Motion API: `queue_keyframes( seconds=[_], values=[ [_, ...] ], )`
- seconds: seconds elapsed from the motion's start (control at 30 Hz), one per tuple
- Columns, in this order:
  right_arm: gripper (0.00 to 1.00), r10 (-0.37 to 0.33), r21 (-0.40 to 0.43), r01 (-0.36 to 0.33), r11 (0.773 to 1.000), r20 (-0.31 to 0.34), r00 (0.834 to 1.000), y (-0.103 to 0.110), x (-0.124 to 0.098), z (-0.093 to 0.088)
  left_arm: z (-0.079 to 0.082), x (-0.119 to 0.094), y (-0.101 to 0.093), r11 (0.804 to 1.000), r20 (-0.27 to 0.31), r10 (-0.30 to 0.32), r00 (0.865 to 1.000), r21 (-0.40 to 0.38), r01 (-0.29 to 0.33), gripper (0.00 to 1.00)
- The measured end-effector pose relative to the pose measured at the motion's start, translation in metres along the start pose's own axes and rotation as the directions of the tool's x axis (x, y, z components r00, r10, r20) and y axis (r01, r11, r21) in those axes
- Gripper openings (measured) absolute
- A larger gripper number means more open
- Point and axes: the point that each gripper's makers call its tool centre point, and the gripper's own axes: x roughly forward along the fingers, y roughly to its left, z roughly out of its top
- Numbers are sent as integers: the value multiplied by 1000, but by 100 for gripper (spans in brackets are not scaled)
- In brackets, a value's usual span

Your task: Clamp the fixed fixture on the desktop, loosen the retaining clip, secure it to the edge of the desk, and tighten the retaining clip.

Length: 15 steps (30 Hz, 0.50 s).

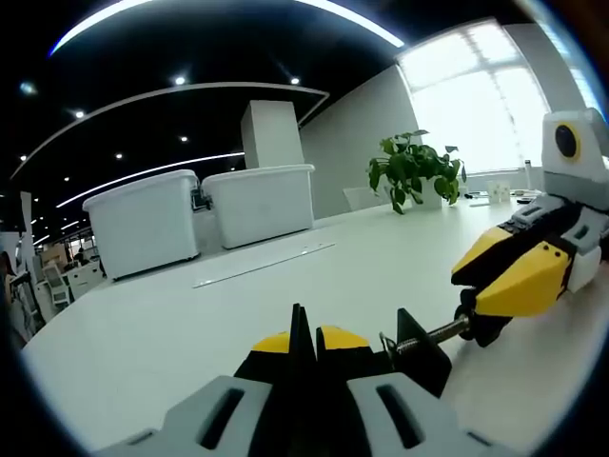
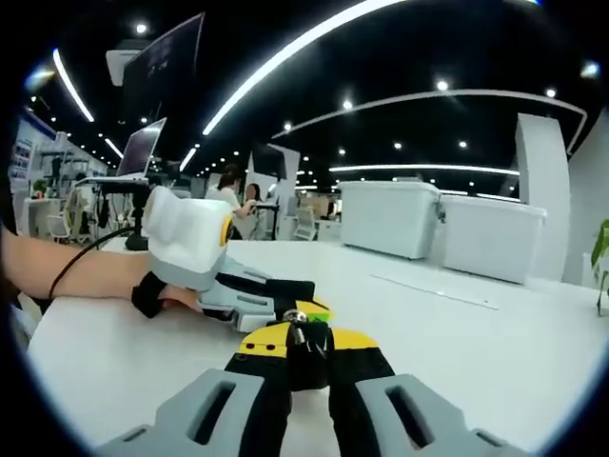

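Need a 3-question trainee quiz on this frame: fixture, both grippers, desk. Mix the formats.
1. True or false: the left gripper is shut on the black fixture.
2. What is the right gripper clamped on?
A) a plant leaf
B) the metal screw sticking out of the fixture
C) a laptop lid
3. Fill in: in the left gripper view, two white lidded ____ stand at the back of the white desk.

Key: 1 true; 2 B; 3 bins.
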Motion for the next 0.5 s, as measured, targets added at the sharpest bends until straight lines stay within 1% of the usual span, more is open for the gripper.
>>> queue_keyframes(
  seconds=[0.03,0.07,0.17,0.33,0.5],
  values=[
    [19,-4,-2,4,1000,3,1000,-1,0,0,0,0,0,1000,0,0,1000,1,0,7],
    [24,-6,2,6,1000,3,1000,-2,1,0,0,0,0,1000,1,0,1000,1,0,8],
    [27,-18,27,18,999,-2,1000,-6,0,-1,0,0,0,1000,-2,0,1000,-2,0,8],
    [23,1,83,0,997,-14,1000,-3,1,-3,1,-1,-1,1000,0,-1,1000,1,1,7],
    [21,11,112,-9,994,-18,1000,-1,0,-4,1,-1,-2,1000,2,-3,1000,2,3,7]
  ],
)
